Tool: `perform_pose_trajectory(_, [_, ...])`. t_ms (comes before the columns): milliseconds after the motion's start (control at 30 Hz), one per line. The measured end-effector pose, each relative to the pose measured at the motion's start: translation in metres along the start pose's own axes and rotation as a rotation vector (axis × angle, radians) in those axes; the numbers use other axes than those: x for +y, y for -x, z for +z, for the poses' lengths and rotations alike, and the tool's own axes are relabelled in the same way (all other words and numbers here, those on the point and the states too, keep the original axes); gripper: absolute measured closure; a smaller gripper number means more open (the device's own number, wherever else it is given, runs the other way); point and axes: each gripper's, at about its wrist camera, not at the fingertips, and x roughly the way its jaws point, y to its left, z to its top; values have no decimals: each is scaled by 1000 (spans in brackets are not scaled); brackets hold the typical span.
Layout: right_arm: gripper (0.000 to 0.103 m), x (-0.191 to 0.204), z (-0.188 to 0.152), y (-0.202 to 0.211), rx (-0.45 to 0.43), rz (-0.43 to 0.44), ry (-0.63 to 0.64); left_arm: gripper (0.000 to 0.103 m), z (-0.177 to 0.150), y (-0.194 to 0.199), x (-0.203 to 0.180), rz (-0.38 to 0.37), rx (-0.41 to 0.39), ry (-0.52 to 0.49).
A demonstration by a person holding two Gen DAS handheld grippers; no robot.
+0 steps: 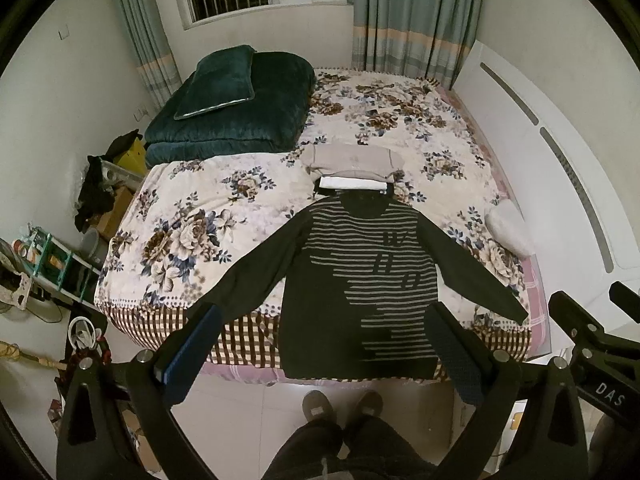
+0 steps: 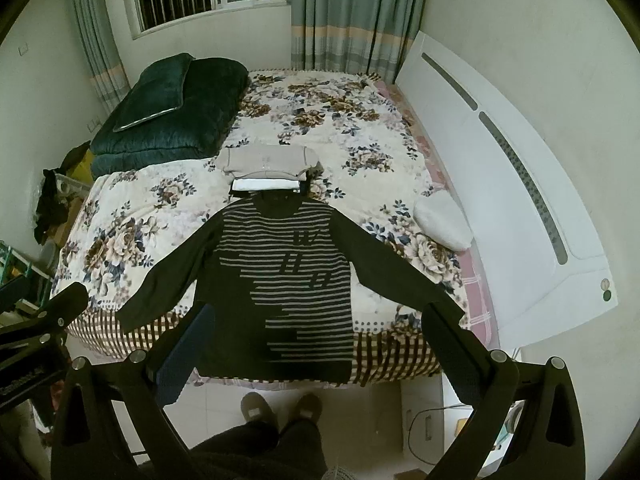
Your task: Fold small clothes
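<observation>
A dark long-sleeved sweater with grey stripes (image 1: pixel 360 272) (image 2: pixel 280 276) lies flat, front up, on the near end of the bed. Both sleeves are spread out to the sides and its hem hangs over the bed's edge. Just beyond its collar sits a stack of folded clothes, beige on top (image 1: pixel 354 162) (image 2: pixel 268 160). My left gripper (image 1: pixel 324 320) hovers high above the sweater's hem, open and empty. My right gripper (image 2: pixel 324 322) also hovers above the hem, open with nothing between its fingers. Neither touches the cloth.
The bed carries a floral blanket (image 1: pixel 192 216) (image 2: pixel 344 128). A dark green folded quilt with a pillow (image 1: pixel 236 108) lies at the far left, a small white pillow (image 2: pixel 442 220) near the white headboard (image 2: pixel 520 184). A person's feet in slippers (image 2: pixel 280 408) stand on the floor. Clutter fills the left side (image 1: pixel 52 264).
</observation>
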Motion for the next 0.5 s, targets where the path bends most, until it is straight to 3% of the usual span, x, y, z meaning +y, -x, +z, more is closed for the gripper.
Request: perform_pose_trajectory(500, [0,-11,17,21,-23,0,-4,0,10,14,6,-13,-40,7])
